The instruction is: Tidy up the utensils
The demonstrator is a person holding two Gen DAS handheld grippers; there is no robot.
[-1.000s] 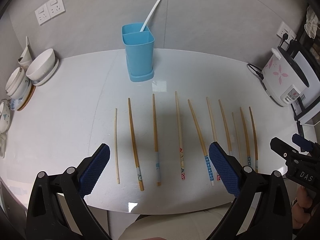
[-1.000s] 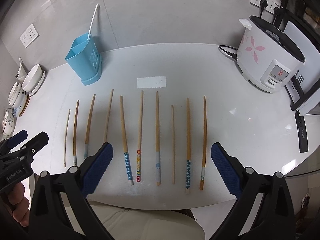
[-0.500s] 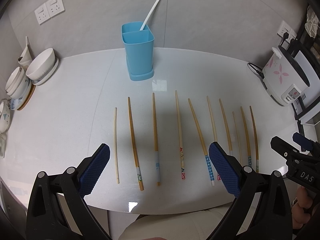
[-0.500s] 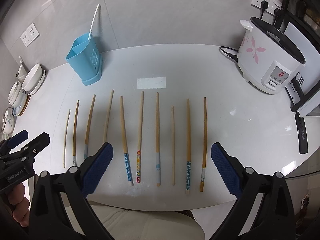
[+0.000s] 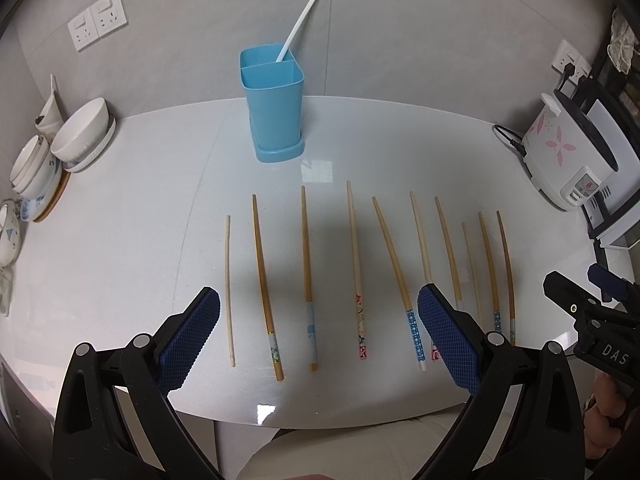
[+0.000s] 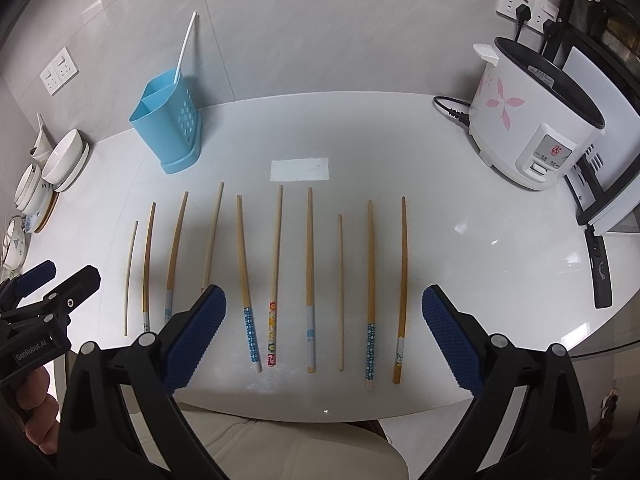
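1. White and glossy, the table (image 5: 120,248) stands against a grey tiled wall and carries everything in view.
2. Left gripper (image 5: 319,334): its blue-padded fingers (image 5: 188,340) are spread wide and grasp nothing, hovering over the near edge of the table.
3. Right gripper (image 6: 324,334): its fingers (image 6: 448,336) are likewise spread wide and empty, above the same near edge.
4. Ten chopsticks (image 5: 306,276) lie flat on the table in a side-by-side row, apart from one another, thin tips pointing to the wall.
5. In the left wrist view, four of them sit between the left fingers, from a plain pale one (image 5: 228,288) to a red-patterned one (image 5: 355,268); a blue-dotted one (image 5: 396,280) lies just beside the right-hand pad.
6. In the right wrist view, six lie between the right fingers, among them another blue-dotted chopstick (image 6: 370,292).
7. Beyond the row, a blue utensil holder (image 5: 274,114) stands upright near the wall, well apart from the chopsticks, with a white straw (image 5: 298,24) leaning in its rear compartment.
8. Stacked bowls (image 5: 80,136) sit at the left edge, a flowered rice cooker (image 6: 532,124) at the right.
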